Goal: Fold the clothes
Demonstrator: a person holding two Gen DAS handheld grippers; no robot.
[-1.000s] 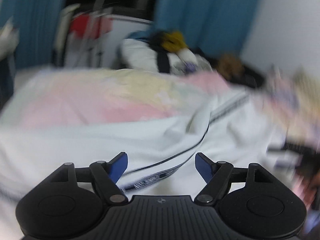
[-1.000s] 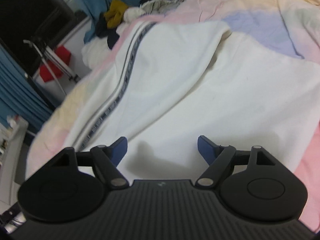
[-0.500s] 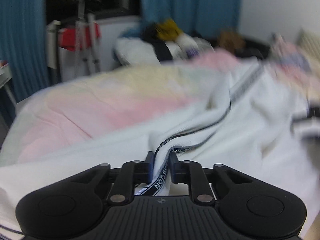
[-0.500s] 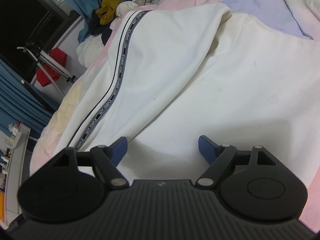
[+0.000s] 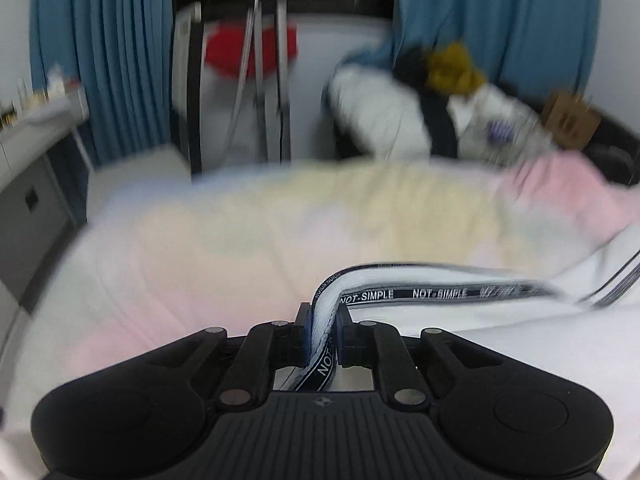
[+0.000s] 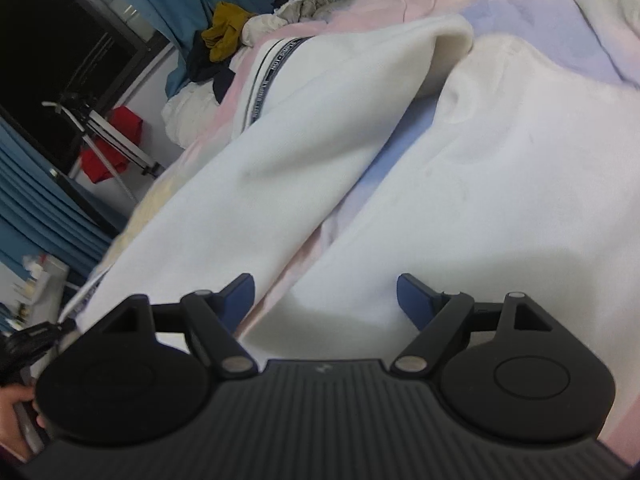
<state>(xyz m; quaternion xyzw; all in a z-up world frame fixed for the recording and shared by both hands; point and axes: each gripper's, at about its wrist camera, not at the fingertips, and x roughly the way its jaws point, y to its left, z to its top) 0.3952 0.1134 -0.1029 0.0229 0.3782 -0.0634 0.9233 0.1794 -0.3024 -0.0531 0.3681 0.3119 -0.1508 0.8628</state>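
Your left gripper (image 5: 323, 334) pinches the lettered side stripe (image 5: 424, 293) of the white track pants (image 6: 320, 160) spread on the pastel bedspread (image 5: 240, 240) — a leg-over-leg fold, I judge — while your right gripper (image 6: 325, 294), fingers spread, hovers over the other leg, next needing its own hold.
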